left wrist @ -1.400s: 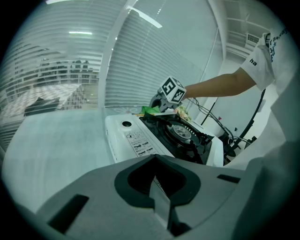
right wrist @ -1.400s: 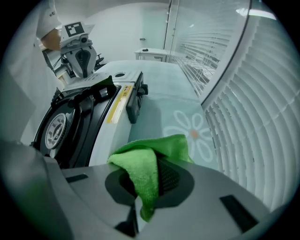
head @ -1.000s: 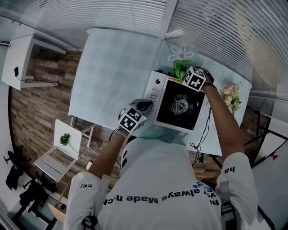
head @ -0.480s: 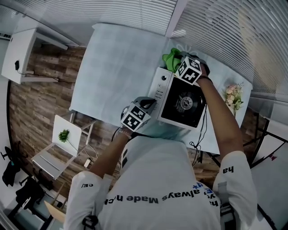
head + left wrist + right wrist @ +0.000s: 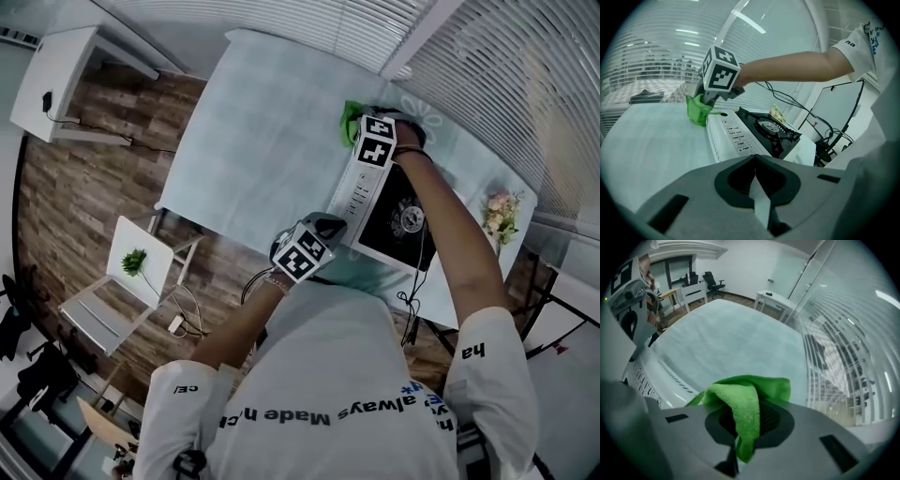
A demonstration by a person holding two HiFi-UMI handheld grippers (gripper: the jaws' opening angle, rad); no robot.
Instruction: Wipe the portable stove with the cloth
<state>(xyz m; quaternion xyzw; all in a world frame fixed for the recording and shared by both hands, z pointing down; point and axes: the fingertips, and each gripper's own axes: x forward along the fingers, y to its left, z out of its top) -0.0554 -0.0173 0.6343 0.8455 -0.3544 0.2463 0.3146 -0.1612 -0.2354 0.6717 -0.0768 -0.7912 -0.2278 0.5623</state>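
The portable stove [image 5: 401, 214] sits on the pale table [image 5: 262, 131], its black burner top beside a white control panel [image 5: 361, 192]. My right gripper [image 5: 366, 131] is at the stove's far left corner, shut on a green cloth [image 5: 350, 120]. In the right gripper view the cloth [image 5: 746, 406] hangs folded between the jaws, over the stove's white edge [image 5: 651, 376]. My left gripper [image 5: 328, 225] is by the stove's near left corner, shut with nothing in it. Its view shows the stove [image 5: 754, 131], the cloth [image 5: 698, 110] and the right gripper's marker cube [image 5: 719, 70].
A bunch of flowers [image 5: 502, 208] lies at the table's right end, and black cables [image 5: 412, 281] trail off the near edge. A white chair with a small plant [image 5: 131, 277] stands on the wooden floor at left. Blinds behind glass [image 5: 487, 66] border the table's far side.
My right gripper has carried the cloth leftward along the stove's far edge, from the right corner to the control-panel corner. The left gripper has stayed at the near left corner.
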